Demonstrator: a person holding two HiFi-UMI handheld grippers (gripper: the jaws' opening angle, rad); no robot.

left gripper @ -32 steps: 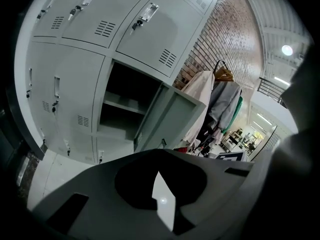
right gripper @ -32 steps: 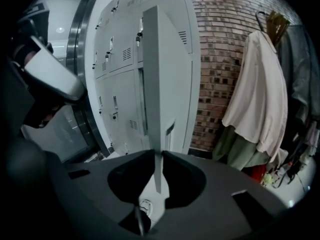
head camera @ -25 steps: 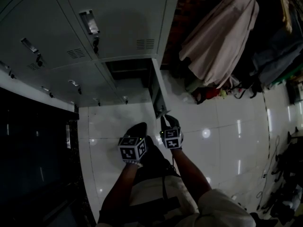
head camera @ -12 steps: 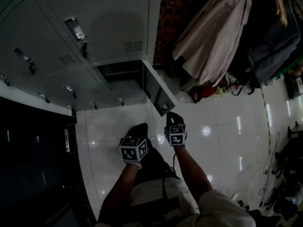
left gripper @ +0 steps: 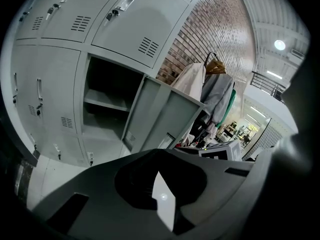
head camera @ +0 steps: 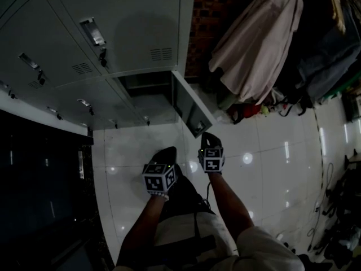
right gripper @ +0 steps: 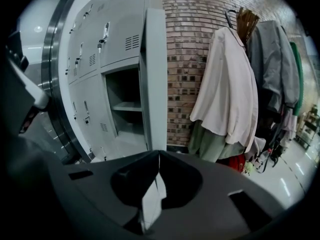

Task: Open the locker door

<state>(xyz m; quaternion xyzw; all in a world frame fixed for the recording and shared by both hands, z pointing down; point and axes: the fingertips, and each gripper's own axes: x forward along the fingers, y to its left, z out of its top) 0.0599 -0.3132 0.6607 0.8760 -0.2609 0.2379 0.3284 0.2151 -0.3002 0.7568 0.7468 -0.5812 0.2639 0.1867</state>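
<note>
a grey metal locker door (head camera: 190, 107) stands swung wide open at the bottom right end of a bank of lockers (head camera: 135, 21), just beside a brick wall (right gripper: 192, 44). hinged on its right side, the door juts out from the bank over the glossy white tiled floor (head camera: 141, 145), and its free edge points toward the person holding the grippers. its inner face is plain painted steel with a small set of vent slots (left gripper: 129, 138) low down and a small rectangular frame (left gripper: 166, 143) near the lower corner. from the right gripper view the door shows nearly edge-on, a pale upright strip. behind it the open compartment (head camera: 148, 89) is dark, with a single shelf (left gripper: 102, 100) across it. the neighbouring doors remain shut, each with a handle and vent slots.

the right gripper (head camera: 209, 136) hangs just short of the door's free lower corner, angled downward. its jaws have just been closing with nothing between them, and their tips now meet. the left gripper (head camera: 167, 151) sits beside it to the left, farther from the door over bare floor, likewise clenched on nothing. both of the person's forearms reach forward from the bottom of the head view.

a pale coat (head camera: 256, 44) and darker garments hang against the wall to the right of the lockers.
</note>
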